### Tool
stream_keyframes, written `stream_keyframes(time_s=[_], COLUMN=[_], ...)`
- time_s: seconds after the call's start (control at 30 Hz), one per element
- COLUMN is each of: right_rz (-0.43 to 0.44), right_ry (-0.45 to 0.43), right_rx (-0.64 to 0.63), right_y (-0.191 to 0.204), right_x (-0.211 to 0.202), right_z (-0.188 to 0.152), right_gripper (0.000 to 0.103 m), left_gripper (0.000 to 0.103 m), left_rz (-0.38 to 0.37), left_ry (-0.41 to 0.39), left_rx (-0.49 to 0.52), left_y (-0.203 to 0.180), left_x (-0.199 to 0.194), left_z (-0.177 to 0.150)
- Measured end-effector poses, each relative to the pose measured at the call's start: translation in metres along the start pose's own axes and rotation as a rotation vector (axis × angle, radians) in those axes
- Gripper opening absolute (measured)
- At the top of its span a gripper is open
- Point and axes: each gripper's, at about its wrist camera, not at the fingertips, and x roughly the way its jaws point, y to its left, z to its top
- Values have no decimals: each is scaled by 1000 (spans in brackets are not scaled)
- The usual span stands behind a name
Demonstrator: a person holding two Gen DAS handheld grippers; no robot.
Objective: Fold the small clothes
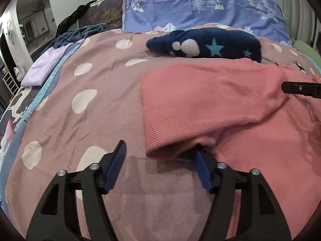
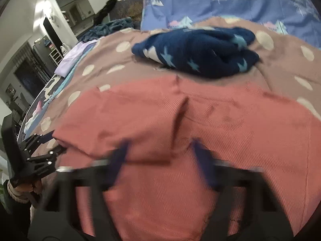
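Observation:
A salmon-pink ribbed garment [image 1: 210, 104] lies on the dotted mauve bedspread [image 1: 90, 104], partly folded over itself. My left gripper [image 1: 158, 150] is open at the garment's near left corner; its right finger sits under the folded edge, the left finger on bare bedspread. In the right wrist view the same garment [image 2: 200, 120] fills the middle, and my right gripper [image 2: 160, 148] is open above it, blurred by motion. The left gripper [image 2: 54, 142] shows at the garment's left edge. The right gripper's tip [image 1: 297, 89] shows at the right in the left wrist view.
A folded navy fleece garment with stars [image 1: 204, 45] [image 2: 198, 53] lies behind the pink one. A blue tree-print pillow [image 1: 200, 6] is at the head of the bed. A lilac cloth [image 1: 46, 66] and dark blanket [image 1: 80, 34] lie at the left edge.

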Motion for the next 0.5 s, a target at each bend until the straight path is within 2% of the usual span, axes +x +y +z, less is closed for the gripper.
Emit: stream_keyframes(time_s=[0.03, 0.07, 0.17, 0.23, 0.33, 0.43, 0.5], right_rz=[10, 37, 117, 157, 110, -5, -50], right_ry=[24, 9, -104, -170, -204, -151, -79], right_rx=[1, 40, 125, 173, 221, 309, 383], right_y=[2, 2, -2, -11, -30, -61, -86], right_x=[1, -10, -64, -100, -136, -138, -121], right_z=[2, 5, 13, 14, 9, -8, -27], right_gripper=[2, 2, 2, 2, 2, 4, 8], left_gripper=[69, 69, 69, 72, 74, 74, 74], left_rz=[-2, -7, -31, -76, -164, -182, -185], left_ry=[0, 0, -21, -42, -70, -70, -58], left_rx=[-6, -12, -35, -45, -45, -9, 25], left_y=[2, 3, 8, 8, 4, -8, -18], left_x=[1, 2, -4, -12, -23, -23, -19], left_z=[1, 2, 0, -3, -5, -6, -5])
